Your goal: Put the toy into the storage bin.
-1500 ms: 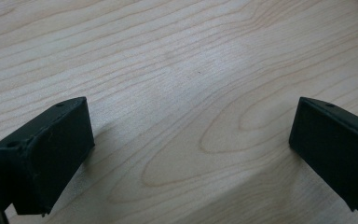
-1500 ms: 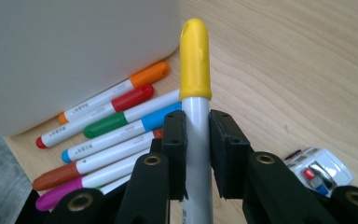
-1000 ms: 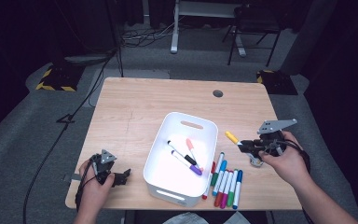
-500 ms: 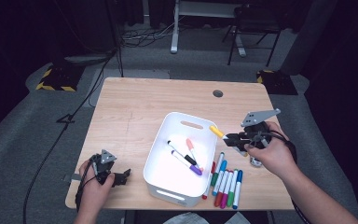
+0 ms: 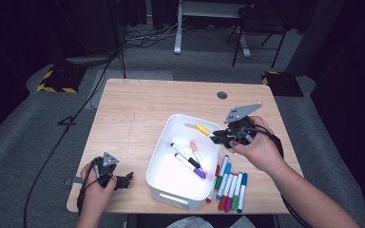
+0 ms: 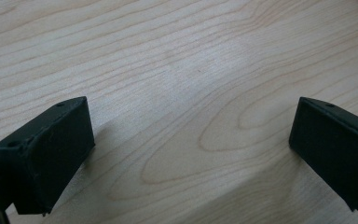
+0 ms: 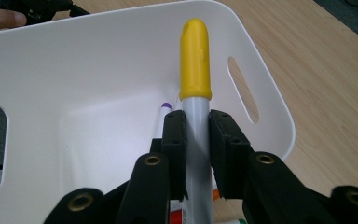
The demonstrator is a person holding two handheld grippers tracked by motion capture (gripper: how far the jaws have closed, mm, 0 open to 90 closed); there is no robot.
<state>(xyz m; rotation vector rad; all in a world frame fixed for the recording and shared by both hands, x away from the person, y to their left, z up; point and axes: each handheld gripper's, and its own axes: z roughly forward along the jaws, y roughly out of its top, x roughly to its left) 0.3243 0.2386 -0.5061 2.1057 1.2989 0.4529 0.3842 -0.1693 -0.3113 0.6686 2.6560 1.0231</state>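
Right gripper (image 5: 217, 137): I have the jaws clamped on the barrel of the yellow-capped marker (image 7: 195, 56), pads pressing either side just below the cap, as the right gripper view confirms.

Yellow-capped marker position: carried, not resting. In the high view its cap end (image 5: 202, 129) projects past the right rim of the white bin (image 5: 171, 127) and hangs over the interior.

Left gripper (image 5: 123, 179): jaws stand wide apart with nothing between them; the left gripper view looks past both jaws at bare wood. It sits idle near the front left corner of the table (image 5: 133, 109).

Done, bin contents: I count three markers lying on the bin floor, one black-capped (image 5: 176, 147), one orange-capped (image 5: 195, 149) and one purple-capped (image 5: 190, 166).

In hand: I judge the yellow-capped marker to be the fourth delivery, placed over the bin but not yet released.

Left to do: a row of markers (image 5: 228, 183) lies on the table just beside the bin's right wall, roughly six by my count, with red, green, blue and magenta caps visible. An exact count is uncertain because they lie packed side by side.

Progress estimate: I judge the sorting under halfway, with more markers on the table than in the bin.

Next requirement: part the right jaws over the bin interior, clear of the rim.
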